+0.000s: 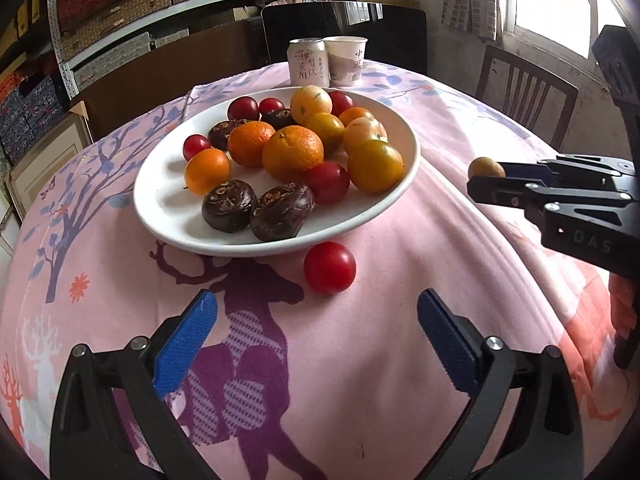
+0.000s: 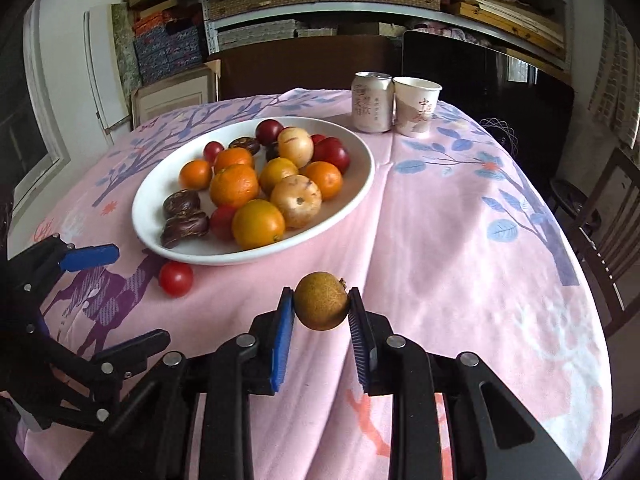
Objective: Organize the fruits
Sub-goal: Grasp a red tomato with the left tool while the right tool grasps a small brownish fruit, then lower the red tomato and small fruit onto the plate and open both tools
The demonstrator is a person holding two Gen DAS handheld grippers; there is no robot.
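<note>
On the pink tabletop (image 2: 440, 240), my right gripper (image 2: 322, 310) grips a brown fruit (image 2: 321, 300), plate (image 2: 362, 184) at eleven o'clock; my left gripper (image 1: 316, 340) gapes below a tomato (image 1: 329, 267) at twelve.

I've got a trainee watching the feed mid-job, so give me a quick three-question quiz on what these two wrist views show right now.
1. True or false: the right gripper is shut on the small brown fruit.
2. Where is the loose red tomato?
A. on the white plate
B. on the pink tablecloth just in front of the plate
C. between the pads of the left gripper
3. Fill in: behind the plate, beside the drink can, stands a paper ____.

Key
1. True.
2. B; the left gripper stands open, nothing between its pads.
3. cup.
</note>
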